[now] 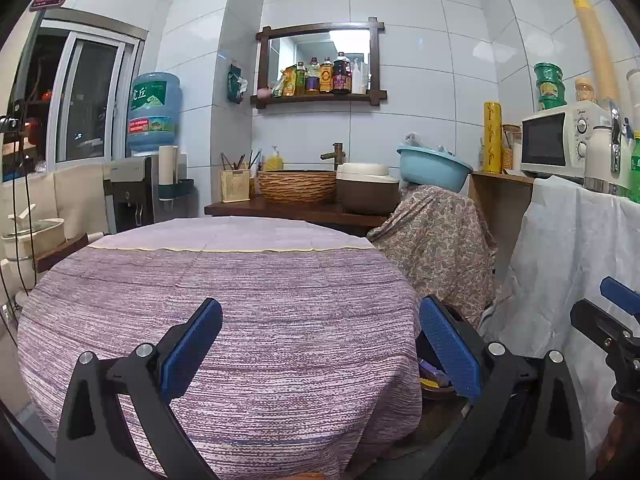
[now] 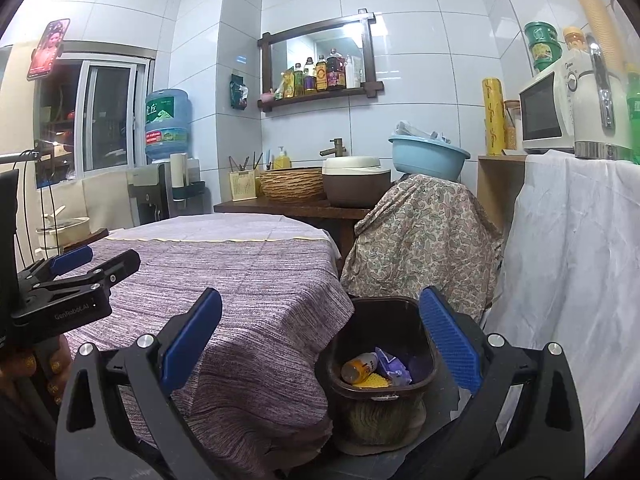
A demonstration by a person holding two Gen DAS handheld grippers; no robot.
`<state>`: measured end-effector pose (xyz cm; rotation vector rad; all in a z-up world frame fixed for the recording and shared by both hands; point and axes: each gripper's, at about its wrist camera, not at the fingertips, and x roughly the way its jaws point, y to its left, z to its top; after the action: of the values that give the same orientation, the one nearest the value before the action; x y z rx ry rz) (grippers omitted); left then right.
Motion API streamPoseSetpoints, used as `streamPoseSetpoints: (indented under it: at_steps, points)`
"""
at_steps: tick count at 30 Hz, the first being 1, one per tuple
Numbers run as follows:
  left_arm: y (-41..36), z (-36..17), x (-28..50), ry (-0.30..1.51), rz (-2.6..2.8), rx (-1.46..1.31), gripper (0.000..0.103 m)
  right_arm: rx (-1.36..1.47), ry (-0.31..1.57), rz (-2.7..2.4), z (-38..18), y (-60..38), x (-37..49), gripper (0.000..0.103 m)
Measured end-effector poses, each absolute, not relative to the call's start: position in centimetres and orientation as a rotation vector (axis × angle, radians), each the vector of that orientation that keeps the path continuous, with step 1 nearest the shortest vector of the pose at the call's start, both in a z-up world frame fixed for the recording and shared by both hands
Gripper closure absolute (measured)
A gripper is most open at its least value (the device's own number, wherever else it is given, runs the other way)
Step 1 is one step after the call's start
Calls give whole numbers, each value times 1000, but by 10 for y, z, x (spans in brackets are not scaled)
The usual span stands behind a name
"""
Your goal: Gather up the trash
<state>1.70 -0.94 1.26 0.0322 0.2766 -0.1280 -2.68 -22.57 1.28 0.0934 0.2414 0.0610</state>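
A dark brown trash bin (image 2: 420, 334) stands on the floor to the right of the round table (image 2: 240, 280). Inside it lie a yellow bottle (image 2: 358, 368), a purple wrapper (image 2: 394, 368) and a yellow piece. My right gripper (image 2: 320, 340) is open and empty, held above the table's edge and the bin. My left gripper (image 1: 320, 348) is open and empty above the purple tablecloth (image 1: 240, 300). In the left wrist view only a sliver of the bin (image 1: 434, 384) shows behind the right finger. Each gripper also shows at the side of the other's view.
A chair under floral cloth (image 2: 424, 248) stands behind the bin. A cabinet draped in white cloth (image 2: 572, 280) is at the right, with a microwave (image 2: 544, 116) on top. A counter with basket, rice cooker and blue basin (image 2: 428, 158) lies beyond the table.
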Motion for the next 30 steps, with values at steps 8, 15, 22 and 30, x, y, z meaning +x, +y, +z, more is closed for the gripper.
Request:
streamPoseSetpoints:
  at_steps: [8,15,22,30]
  points:
    - [-6,11,18,285,-124,27,5,99,251,60,10,-224,-25,6]
    - [-7,10,21,293,-121,25,5,103,255,62,9,-224,-24,6]
    - [-7,9,21,294,-120,25,5,105,257,63,8,-224,-24,6]
    - [-6,9,21,295,-120,26,5,107,260,64,9,-224,-23,6]
